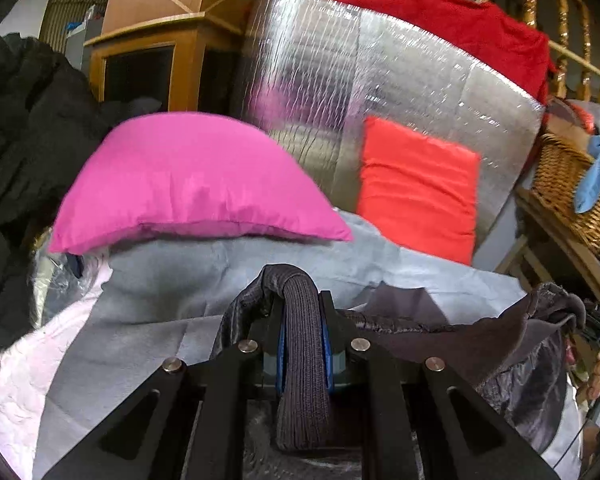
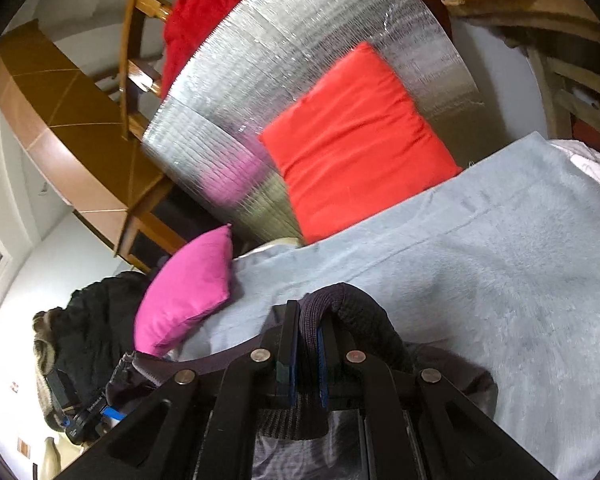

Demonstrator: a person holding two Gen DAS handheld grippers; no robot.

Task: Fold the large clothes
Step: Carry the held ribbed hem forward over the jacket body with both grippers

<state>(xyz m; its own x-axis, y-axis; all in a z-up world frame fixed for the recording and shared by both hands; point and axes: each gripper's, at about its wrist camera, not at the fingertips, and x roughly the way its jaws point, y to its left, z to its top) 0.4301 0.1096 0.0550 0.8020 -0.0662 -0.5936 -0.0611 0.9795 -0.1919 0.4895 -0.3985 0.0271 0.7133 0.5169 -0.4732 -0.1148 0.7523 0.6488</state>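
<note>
A dark grey jacket (image 1: 512,344) with ribbed knit trim hangs between my two grippers above a pale blue blanket (image 1: 172,280). My left gripper (image 1: 302,304) is shut on a ribbed knit edge (image 1: 302,360) of the jacket. My right gripper (image 2: 308,316) is shut on another ribbed knit edge (image 2: 364,308) of the same jacket (image 2: 452,376). The blanket (image 2: 500,248) covers the surface below. The other gripper shows at the right edge of the left wrist view and at the lower left of the right wrist view.
A pink pillow (image 1: 196,184) and a red-orange cushion (image 1: 416,188) lie at the blanket's far side against a silver foil panel (image 1: 332,72). Black clothes (image 1: 24,140) are piled on the left. A wicker basket (image 1: 572,188) stands on the right. Wooden railing and cabinet stand behind.
</note>
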